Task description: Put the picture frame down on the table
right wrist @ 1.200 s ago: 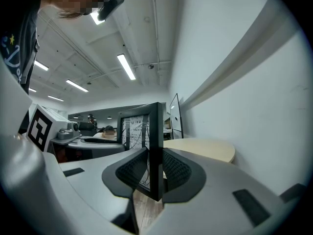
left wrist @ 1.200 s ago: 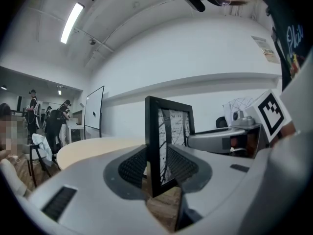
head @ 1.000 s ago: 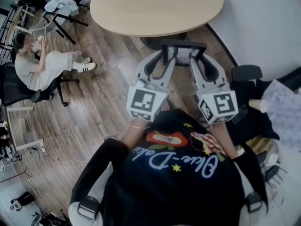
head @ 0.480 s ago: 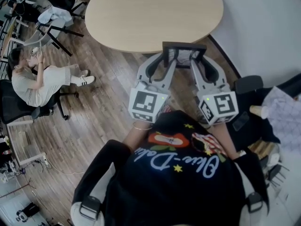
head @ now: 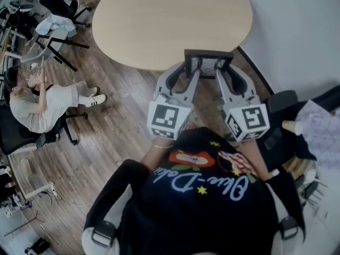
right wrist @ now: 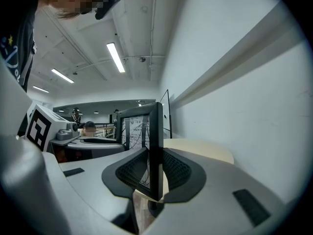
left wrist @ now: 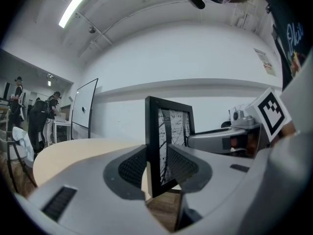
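A black picture frame (head: pixel 207 62) with a black-and-white line print hangs upright in the air at the near edge of the round wooden table (head: pixel 170 20). My left gripper (head: pixel 187 78) is shut on the frame's left side bar (left wrist: pixel 155 146). My right gripper (head: pixel 223 78) is shut on its right side bar (right wrist: pixel 155 151). In the left gripper view the table top (left wrist: pixel 73 153) lies just beyond the frame, with wooden floor under the frame's lower edge. The right gripper view shows the table top (right wrist: pixel 205 148) behind the frame (right wrist: pixel 142 146).
A white wall (head: pixel 297 36) stands close on the right. A black chair (head: pixel 281 97) and a cluttered surface with a paper cup (head: pixel 292 125) sit at the right. A seated person (head: pixel 37 97) and chairs (head: pixel 58 31) are off to the left on the wooden floor (head: pixel 117 110).
The view has shifted forward: the table fills more of the picture and the held frame has come up to its near edge. Both grippers keep their hold.
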`<state>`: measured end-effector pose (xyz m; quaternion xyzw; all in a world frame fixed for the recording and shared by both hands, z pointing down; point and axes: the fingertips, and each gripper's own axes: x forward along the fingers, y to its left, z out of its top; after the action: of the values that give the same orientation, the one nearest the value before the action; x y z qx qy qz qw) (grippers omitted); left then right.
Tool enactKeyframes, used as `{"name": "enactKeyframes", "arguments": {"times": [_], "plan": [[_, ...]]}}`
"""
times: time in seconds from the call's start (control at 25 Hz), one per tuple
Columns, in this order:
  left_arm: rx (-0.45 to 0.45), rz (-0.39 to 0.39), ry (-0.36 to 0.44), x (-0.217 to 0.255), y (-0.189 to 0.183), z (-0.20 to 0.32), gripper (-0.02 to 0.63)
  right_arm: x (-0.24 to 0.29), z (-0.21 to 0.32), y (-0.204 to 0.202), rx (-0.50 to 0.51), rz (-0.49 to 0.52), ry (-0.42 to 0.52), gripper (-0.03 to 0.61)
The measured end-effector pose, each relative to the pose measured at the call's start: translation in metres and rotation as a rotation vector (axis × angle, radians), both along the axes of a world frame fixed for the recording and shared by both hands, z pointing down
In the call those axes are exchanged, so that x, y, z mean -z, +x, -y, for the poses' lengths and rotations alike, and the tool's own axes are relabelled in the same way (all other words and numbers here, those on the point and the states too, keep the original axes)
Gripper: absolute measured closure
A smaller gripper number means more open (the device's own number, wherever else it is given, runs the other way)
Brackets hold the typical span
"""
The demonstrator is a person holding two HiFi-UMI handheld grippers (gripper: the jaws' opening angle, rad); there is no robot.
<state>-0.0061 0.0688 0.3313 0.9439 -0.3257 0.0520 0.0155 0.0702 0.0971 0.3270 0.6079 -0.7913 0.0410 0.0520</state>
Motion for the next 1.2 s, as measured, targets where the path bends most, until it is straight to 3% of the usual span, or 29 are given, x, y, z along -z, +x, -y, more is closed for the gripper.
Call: {"name": "enactKeyframes", "arguments": {"times": [0.76, 1.2], "plan": [[-0.09, 0.012, -0.014, -0.009, -0.026, 0.096, 0.5, -0.01, 0.09, -0.028, -0.087, 0.004, -0.025, 0.5], [-0.079, 0.011, -0.029, -0.018, -0.032, 0.107, 0.5, -0.018, 0.101, -0.036, -0.08, 0.02, -0.044, 0.5]]}}
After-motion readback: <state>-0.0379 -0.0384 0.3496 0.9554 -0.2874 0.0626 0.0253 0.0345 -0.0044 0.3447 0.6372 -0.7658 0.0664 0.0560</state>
